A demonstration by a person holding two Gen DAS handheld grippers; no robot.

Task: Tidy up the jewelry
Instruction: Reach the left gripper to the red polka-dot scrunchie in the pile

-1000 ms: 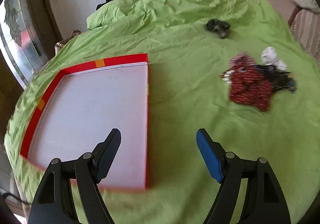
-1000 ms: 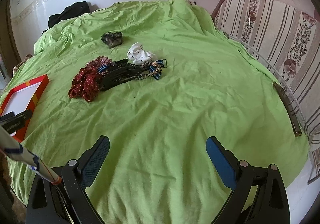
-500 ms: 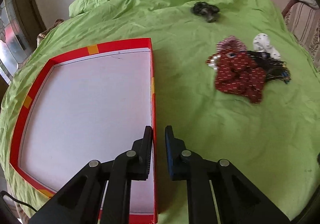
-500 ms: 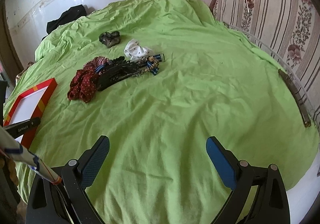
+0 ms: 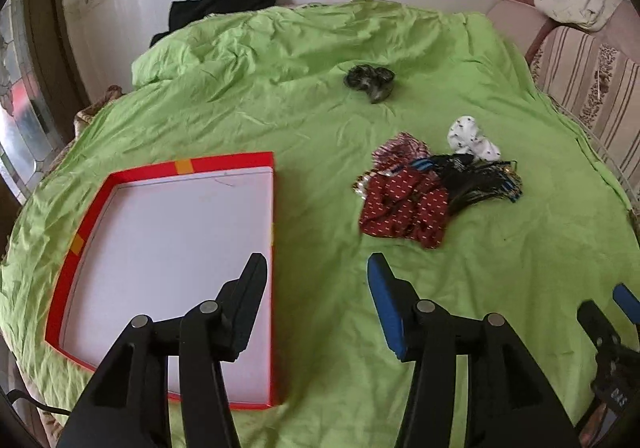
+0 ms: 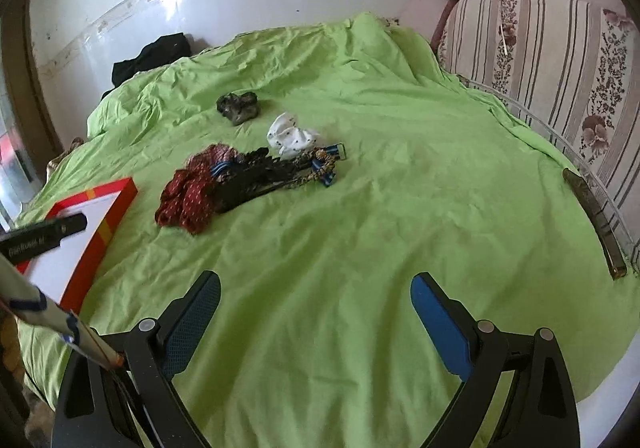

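Left gripper above near right edge of red tray on bed; jaws just reopened, half wide, nothing between. Jewelry pile lies ahead-right, long axis crosswise. Right gripper wide, empty, nearer pile, ahead-left of it.

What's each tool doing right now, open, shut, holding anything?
Left tool: open, jaws have just been opening, nothing between them; it hangs over the red tray's right edge.
Right tool: open, empty, above bare green sheet.
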